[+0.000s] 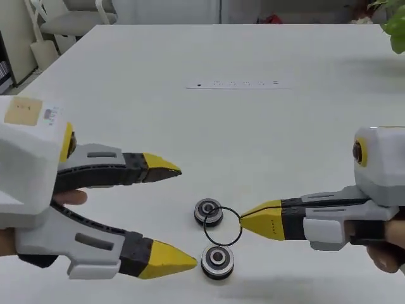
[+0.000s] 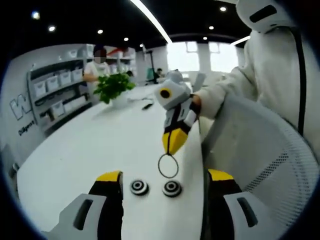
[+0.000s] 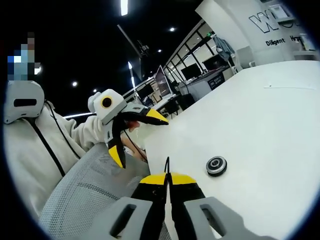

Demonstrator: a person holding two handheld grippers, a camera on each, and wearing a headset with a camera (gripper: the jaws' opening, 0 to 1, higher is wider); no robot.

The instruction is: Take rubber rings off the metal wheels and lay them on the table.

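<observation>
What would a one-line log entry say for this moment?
right gripper: shut on rubber ring, held clear | left gripper: open | metal wheels: both on table

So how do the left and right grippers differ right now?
The left gripper has its jaws wide open and holds nothing; the right gripper is shut, pinching the rubber ring at its tips. In the head view the left gripper comes in from the left of the two wheels, the right gripper from the right. Both have yellow tips and point toward the wheels.
</observation>
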